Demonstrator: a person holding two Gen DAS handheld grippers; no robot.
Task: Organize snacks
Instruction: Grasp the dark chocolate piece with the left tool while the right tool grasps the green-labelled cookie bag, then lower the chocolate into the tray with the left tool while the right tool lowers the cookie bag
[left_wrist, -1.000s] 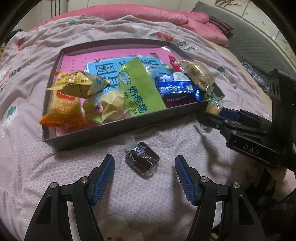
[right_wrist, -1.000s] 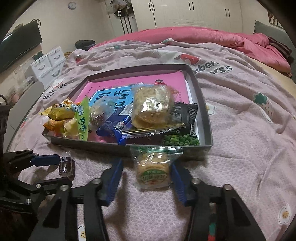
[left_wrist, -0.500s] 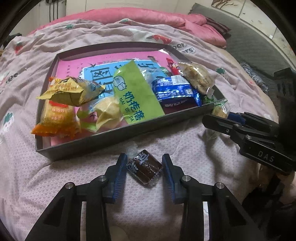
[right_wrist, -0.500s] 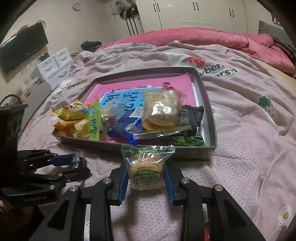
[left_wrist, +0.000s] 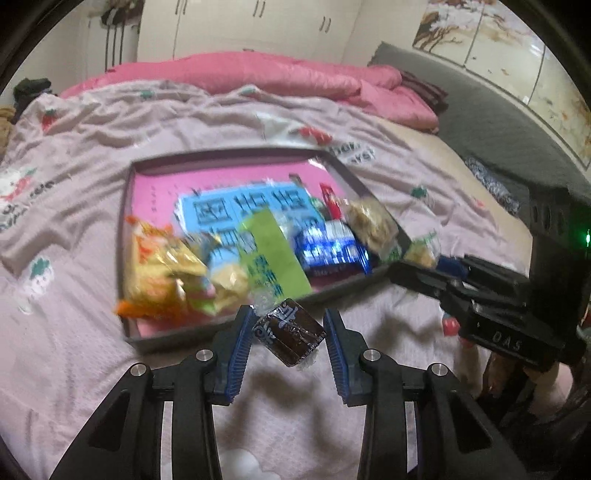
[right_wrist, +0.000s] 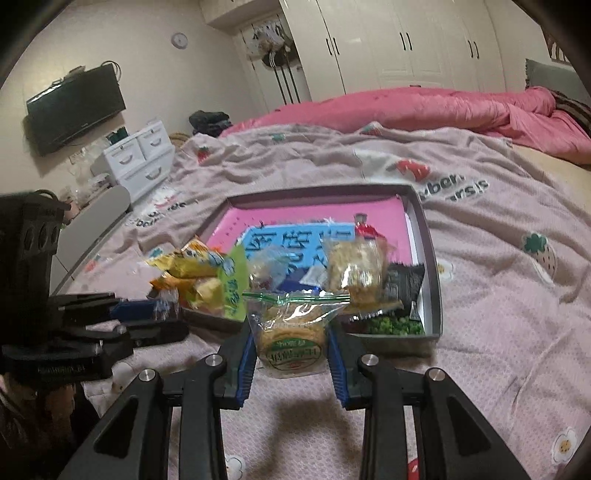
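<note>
Left wrist view showed the left gripper (left_wrist: 288, 338) clamping a brown candy (left_wrist: 289, 333); the right gripper (right_wrist: 291, 349) clamped a cracker bag (right_wrist: 291, 332). Both were lifted but not yet in the tray (right_wrist: 430, 266), which already held most snacks.

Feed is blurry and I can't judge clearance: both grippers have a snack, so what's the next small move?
Probably carry both forward over the tray. The left gripper pinches the brown snack and the right gripper the clear cracker pack, both near its front wall.

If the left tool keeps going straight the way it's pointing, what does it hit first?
Most likely the near wall of the snack tray, just ahead of the left tool, which is shut on a brown wrapped snack. If it passes over the wall, the snack packets come next; depth is unclear.
</note>
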